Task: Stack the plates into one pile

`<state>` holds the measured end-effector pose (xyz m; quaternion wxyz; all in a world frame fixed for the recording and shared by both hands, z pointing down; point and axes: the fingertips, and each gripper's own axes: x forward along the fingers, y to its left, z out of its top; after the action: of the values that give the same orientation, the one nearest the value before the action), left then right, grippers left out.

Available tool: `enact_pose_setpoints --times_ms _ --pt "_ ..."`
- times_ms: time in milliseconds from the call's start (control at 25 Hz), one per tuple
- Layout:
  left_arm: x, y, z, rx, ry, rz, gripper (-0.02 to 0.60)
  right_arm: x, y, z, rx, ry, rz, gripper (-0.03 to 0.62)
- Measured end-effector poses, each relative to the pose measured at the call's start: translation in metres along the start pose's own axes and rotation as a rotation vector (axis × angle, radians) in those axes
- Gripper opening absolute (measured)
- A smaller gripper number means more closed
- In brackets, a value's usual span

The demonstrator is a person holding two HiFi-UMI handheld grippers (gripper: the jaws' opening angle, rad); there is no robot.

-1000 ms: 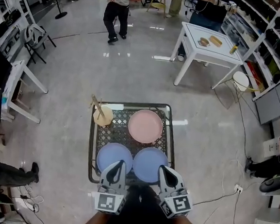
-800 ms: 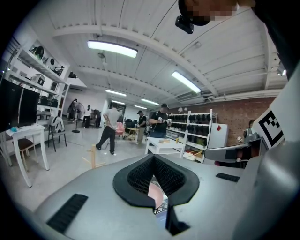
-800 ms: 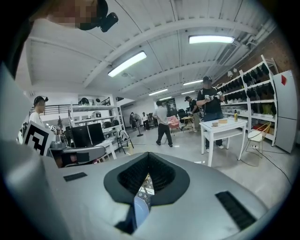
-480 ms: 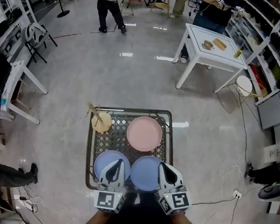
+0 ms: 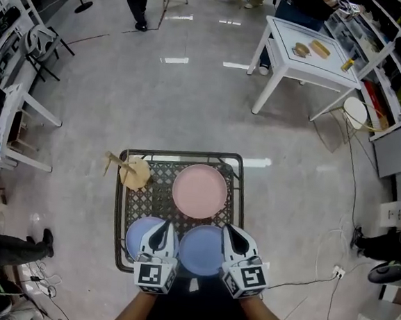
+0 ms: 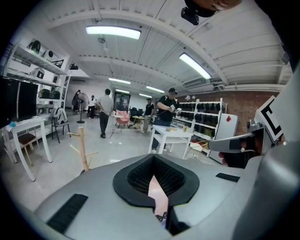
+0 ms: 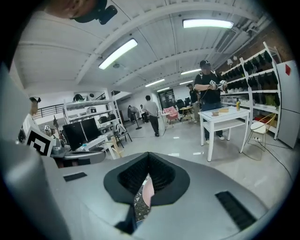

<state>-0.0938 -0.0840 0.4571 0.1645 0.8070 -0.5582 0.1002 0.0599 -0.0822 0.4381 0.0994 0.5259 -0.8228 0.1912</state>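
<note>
Three smooth round plates (image 5: 199, 190) on square wire-mesh table (image 5: 157, 197)

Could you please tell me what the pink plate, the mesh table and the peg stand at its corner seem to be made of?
Pink plate: probably plastic or melamine, matte; even flat colour, no glare.
Mesh table: black metal wire, it seems, from the thin open lattice and rod rim.
Peg stand: pale bare wood, judging by its tan tone.
</note>
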Motion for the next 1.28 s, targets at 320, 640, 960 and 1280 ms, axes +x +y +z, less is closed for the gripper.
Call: enact_pose_setpoints --times_ms 320,640,960,1280 --pt "0.052 0.016 -0.037 -0.018 0.098 0.016 0.012 0.046 -0.031 -0.026 0.011 0.073 0.002 0.006" --pt "0.105 0.03 -0.086 -0.113 0.235 -0.002 0.014 0.09 -0.063 -0.064 0.042 0.18 -0.024 0.006" --pt "0.14 0.048 -0.141 -0.183 0.34 0.016 0.038 0.133 -0.099 -0.119 0.052 0.308 -0.068 0.008" --pt "0.169 0.066 -0.199 -0.225 0.46 0.042 0.126 0.165 -0.131 -0.183 0.074 0.435 -0.112 0.018"
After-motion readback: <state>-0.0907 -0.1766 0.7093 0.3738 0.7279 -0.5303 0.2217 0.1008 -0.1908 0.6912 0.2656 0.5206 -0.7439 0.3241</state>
